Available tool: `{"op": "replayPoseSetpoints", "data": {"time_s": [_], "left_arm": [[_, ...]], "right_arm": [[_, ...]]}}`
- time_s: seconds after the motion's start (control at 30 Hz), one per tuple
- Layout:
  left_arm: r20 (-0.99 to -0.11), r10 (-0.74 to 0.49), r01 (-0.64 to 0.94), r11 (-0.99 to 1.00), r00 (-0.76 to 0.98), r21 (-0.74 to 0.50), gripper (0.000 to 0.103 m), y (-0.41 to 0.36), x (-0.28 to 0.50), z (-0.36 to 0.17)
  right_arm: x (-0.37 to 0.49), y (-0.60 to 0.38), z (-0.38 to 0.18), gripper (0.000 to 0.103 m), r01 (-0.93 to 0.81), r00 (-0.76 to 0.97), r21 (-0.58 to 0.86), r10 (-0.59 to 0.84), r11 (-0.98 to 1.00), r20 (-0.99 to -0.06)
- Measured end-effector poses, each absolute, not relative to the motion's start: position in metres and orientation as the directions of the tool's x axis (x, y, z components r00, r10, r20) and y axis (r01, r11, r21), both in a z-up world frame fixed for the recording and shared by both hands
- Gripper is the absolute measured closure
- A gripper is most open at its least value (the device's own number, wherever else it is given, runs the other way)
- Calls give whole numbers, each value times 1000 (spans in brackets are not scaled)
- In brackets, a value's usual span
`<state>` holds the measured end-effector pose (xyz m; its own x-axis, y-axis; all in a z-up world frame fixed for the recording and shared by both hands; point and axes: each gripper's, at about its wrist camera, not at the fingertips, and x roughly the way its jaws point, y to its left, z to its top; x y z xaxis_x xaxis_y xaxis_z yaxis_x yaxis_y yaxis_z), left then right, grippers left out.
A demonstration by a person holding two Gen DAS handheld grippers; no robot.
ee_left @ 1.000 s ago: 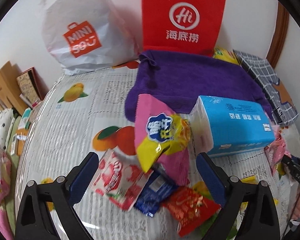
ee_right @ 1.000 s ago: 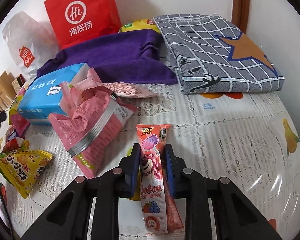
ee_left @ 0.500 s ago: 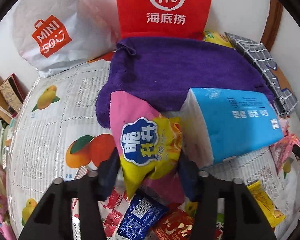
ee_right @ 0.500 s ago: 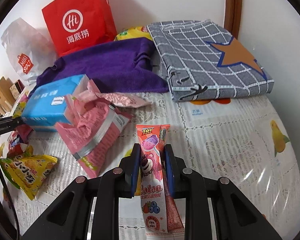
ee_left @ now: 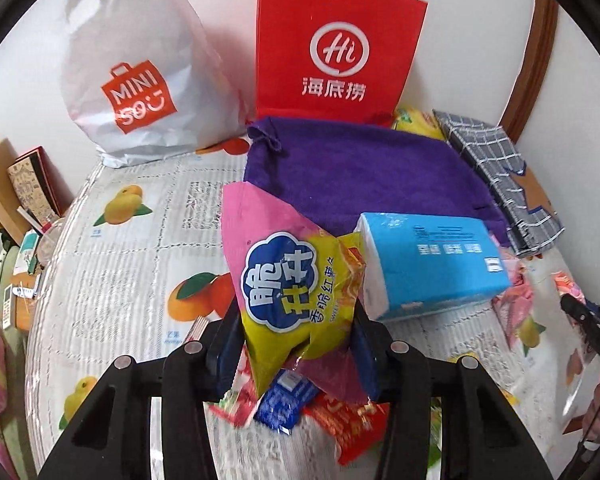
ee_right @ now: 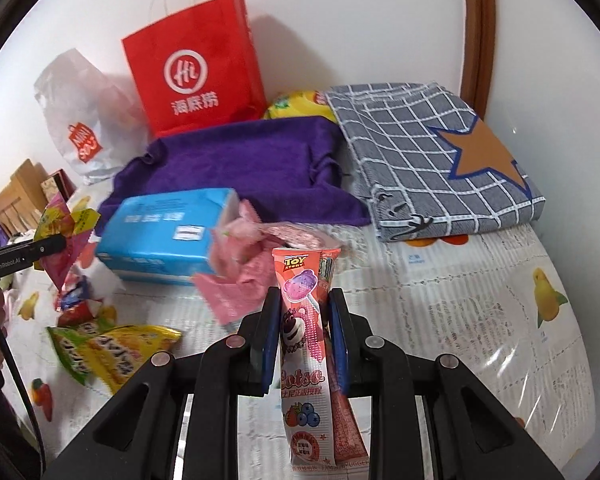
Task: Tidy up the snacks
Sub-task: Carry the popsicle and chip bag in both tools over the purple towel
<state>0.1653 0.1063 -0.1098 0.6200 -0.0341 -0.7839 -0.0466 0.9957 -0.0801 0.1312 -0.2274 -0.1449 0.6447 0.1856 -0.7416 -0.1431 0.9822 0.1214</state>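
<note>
While the left gripper pinches a pink-and-yellow crinkly snack bag above the fruit-print tablecloth, only the right wrist view shows the right gripper clamping a slim pink Lotso lollipop packet and the whole grey checked star cloth.

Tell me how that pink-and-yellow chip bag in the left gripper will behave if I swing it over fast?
The pink-and-yellow chip bag looks puffy and light, so it probably swings easily. The left gripper pinches only its lower part, so the top may flop. The glossy film looks slippery; it could slide from the pads.
</note>
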Motion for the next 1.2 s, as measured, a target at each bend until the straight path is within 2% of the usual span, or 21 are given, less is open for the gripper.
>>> {"op": "replayPoseSetpoints", "data": {"time_s": [0.53, 1.2], "left_arm": [[-753, -130, 28, 989, 645, -147, 58, 69, 124, -72], [-734, -132, 41, 989, 666, -140, 57, 56, 186, -29]], "right_arm": [[109, -189, -100, 79, -242, 673, 142, 271, 960, -688], [185, -182, -58, 79, -242, 703, 131, 267, 961, -659]]}}
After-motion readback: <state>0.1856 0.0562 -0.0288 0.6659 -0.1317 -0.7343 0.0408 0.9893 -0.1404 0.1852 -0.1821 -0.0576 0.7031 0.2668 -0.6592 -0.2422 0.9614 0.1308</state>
